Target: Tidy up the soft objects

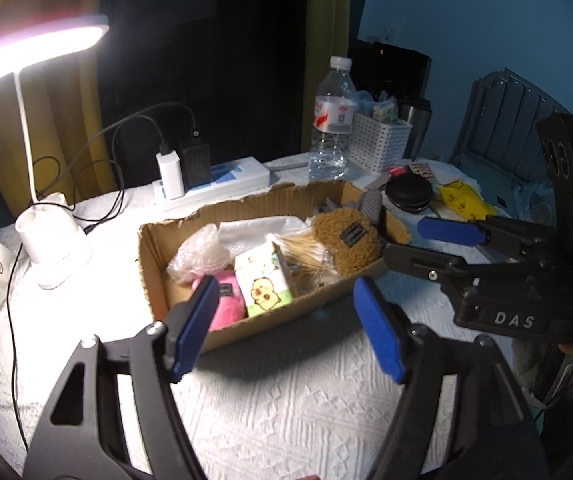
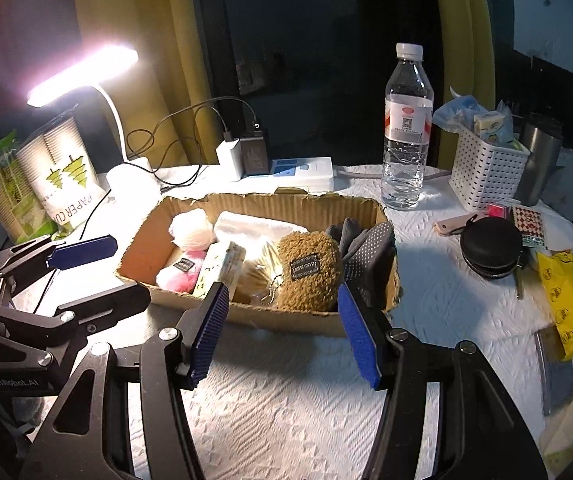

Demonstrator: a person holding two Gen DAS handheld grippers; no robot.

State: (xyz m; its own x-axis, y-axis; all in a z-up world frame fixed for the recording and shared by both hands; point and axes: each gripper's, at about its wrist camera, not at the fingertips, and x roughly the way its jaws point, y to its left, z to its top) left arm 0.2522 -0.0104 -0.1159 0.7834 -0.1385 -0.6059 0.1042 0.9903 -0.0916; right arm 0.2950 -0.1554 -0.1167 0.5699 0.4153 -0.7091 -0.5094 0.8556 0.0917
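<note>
Cardboard box (image 2: pixel 286 200), long axis crosswise, was seen ahead of 2 empty, wide-open grippers: left gripper (image 1: pixel 288 328), right gripper (image 2: pixel 282 332) level beside it.

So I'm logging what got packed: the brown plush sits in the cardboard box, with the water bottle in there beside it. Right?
Not quite. The brown plush is in the cardboard box, but the water bottle stands outside it, on the table behind, as the right wrist view shows.

Both wrist views look down, sharing cardboard box (image 1: pixel 246 322).
</note>
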